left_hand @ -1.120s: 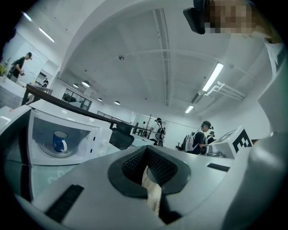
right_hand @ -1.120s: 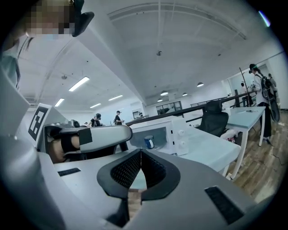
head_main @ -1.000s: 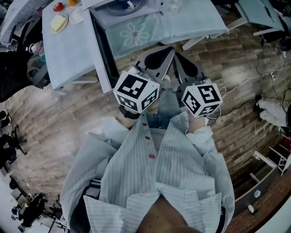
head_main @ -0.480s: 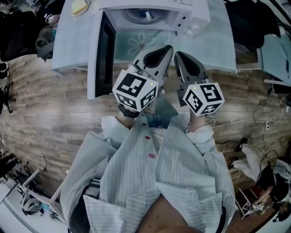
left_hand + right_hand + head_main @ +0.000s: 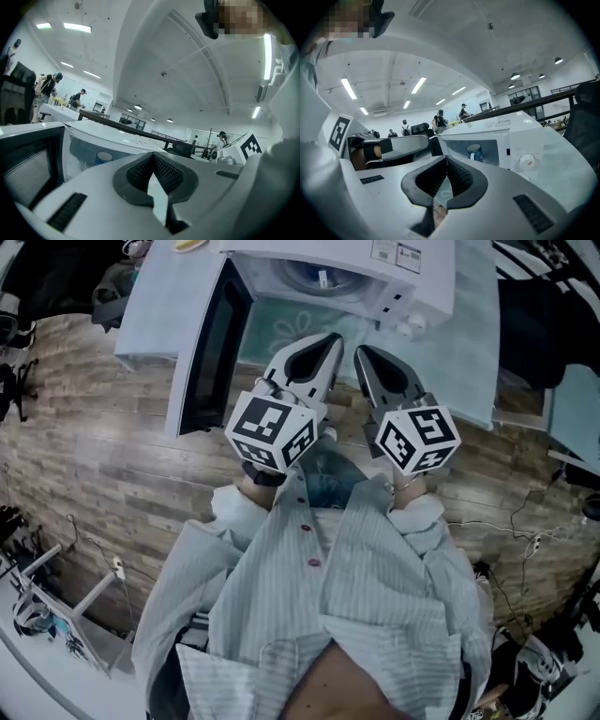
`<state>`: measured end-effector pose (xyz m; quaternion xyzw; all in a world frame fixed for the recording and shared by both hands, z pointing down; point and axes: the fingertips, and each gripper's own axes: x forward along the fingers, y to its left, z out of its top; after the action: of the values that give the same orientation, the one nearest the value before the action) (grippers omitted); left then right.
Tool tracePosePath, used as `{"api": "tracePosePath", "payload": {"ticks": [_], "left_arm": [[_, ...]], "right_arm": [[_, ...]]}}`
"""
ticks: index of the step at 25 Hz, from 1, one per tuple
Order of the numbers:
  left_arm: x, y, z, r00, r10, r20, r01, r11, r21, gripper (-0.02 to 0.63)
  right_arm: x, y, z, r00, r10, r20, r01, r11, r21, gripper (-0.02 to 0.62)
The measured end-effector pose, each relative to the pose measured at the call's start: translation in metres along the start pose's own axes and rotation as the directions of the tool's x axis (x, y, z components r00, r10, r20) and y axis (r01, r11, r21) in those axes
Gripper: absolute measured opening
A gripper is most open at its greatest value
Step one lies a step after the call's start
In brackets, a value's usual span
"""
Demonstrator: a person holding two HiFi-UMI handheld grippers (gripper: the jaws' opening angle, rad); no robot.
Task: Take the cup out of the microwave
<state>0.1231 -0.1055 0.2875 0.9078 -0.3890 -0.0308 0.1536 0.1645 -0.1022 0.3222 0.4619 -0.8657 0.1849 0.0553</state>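
You're in an open lab hall; strip lights [image 5: 77,28] upper left; people [image 5: 439,121] standing about mid-frame; cables [image 5: 497,529] on plank floor [image 5: 94,456] at right; microwave [image 5: 356,268] on a table [image 5: 464,338] up top.

no text can be read

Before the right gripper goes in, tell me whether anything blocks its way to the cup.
Nothing visible does. The microwave door stands open at the left, and the cup shows unobstructed inside the cavity, ahead of the right gripper, whose jaws are together.
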Motion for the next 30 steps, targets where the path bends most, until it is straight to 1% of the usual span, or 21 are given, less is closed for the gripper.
{"api": "tracePosePath", "payload": {"ticks": [5,8,22,30], "left_arm": [[0.006,0.021,0.0,0.998,0.056,-0.003,-0.056,0.998,-0.019,0.008],[0.009,0.036,0.003,0.997,0.076,-0.004,-0.076,0.997,-0.023,0.008],[0.044,0.088,0.025,0.997,0.074,0.003,-0.074,0.997,-0.009,0.008],[0.055,0.11,0.012,0.996,0.092,-0.024,-0.092,0.995,-0.032,0.008]], "right_arm": [[0.02,-0.007,0.003,0.999,0.03,-0.019,-0.03,1.0,0.006,0.034],[0.035,-0.008,0.007,0.999,0.045,-0.027,-0.045,0.999,0.004,0.034],[0.095,-0.021,0.036,0.999,0.047,-0.015,-0.047,0.999,-0.01,0.034],[0.117,-0.032,0.023,0.998,0.049,-0.047,-0.049,0.999,0.014,0.034]]}}
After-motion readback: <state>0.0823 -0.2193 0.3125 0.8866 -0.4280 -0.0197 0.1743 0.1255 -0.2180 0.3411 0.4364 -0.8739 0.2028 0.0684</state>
